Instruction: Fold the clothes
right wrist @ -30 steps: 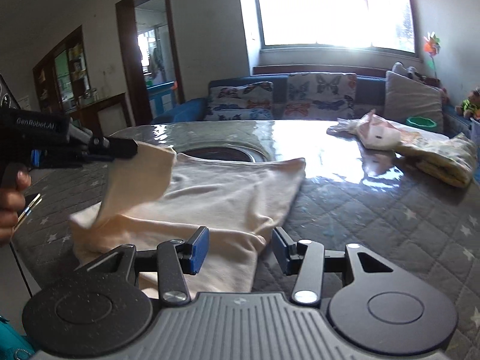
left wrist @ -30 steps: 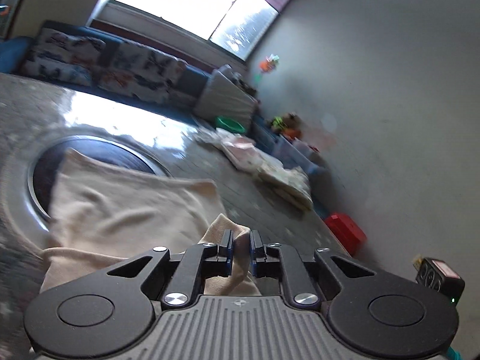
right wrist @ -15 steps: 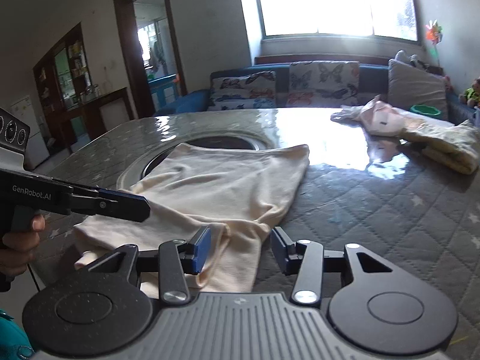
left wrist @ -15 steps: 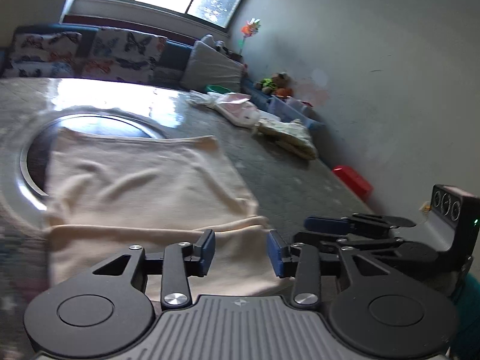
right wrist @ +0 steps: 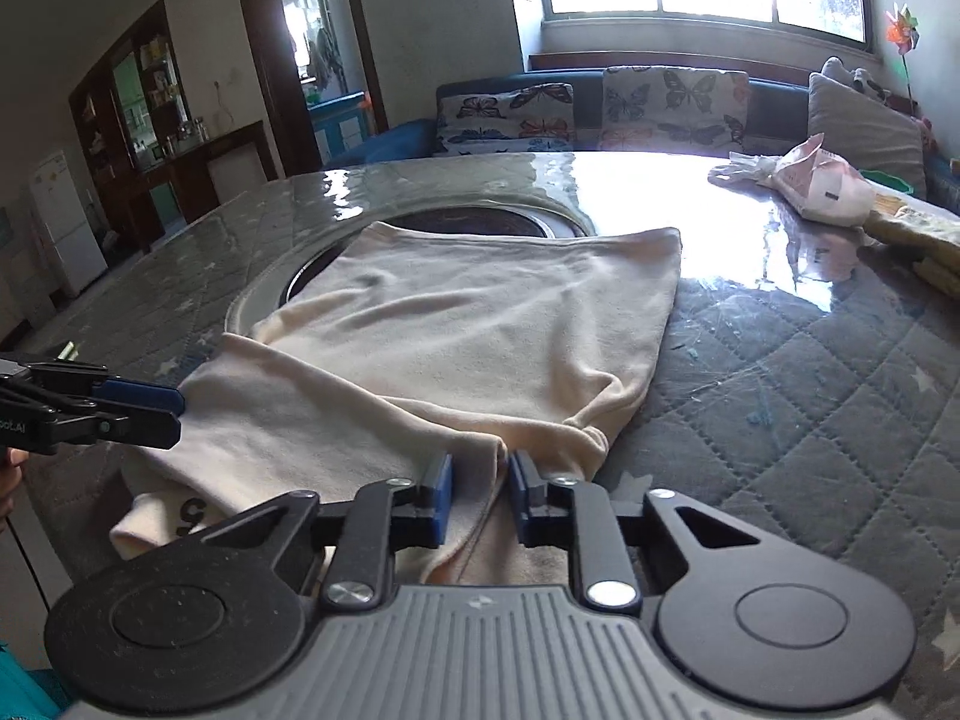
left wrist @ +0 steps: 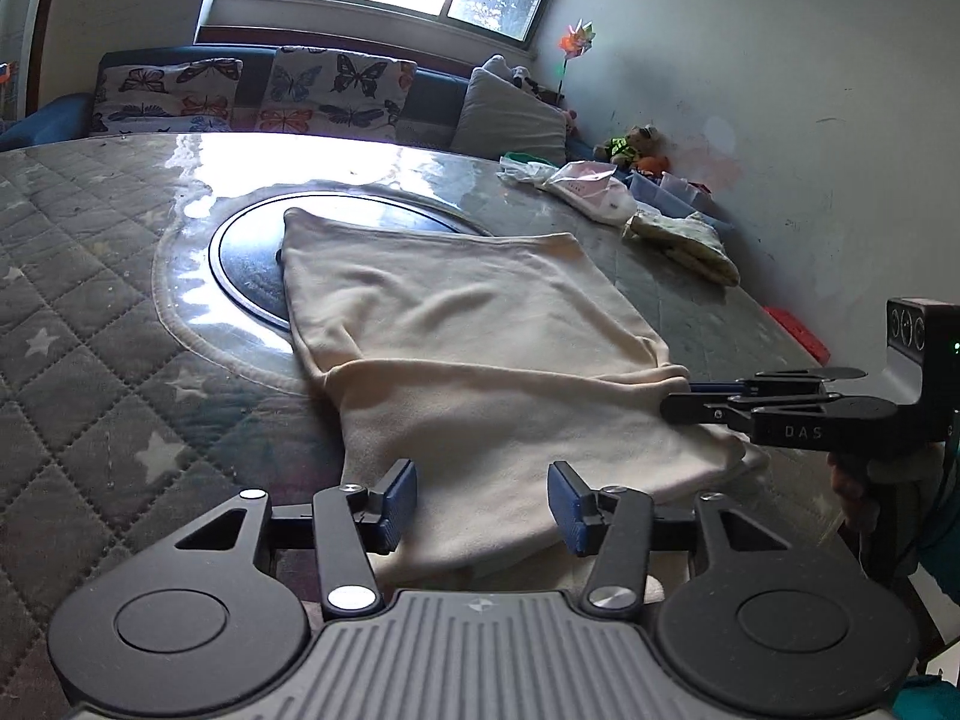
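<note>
The cream garment [left wrist: 480,360] lies on the quilted desk [left wrist: 90,276], its far part over a dark round inset [left wrist: 252,258], its near flap folded back toward six o'clock. "DAS" is printed on the right gripper [left wrist: 675,399], which has just been closing and now pinches a fold at the garment's three o'clock corner. The left gripper [left wrist: 483,495], jaws just opened, hangs released over the near hem. Bare desk lies open at nine o'clock; other clothes [left wrist: 678,234] sit at two o'clock.
</note>
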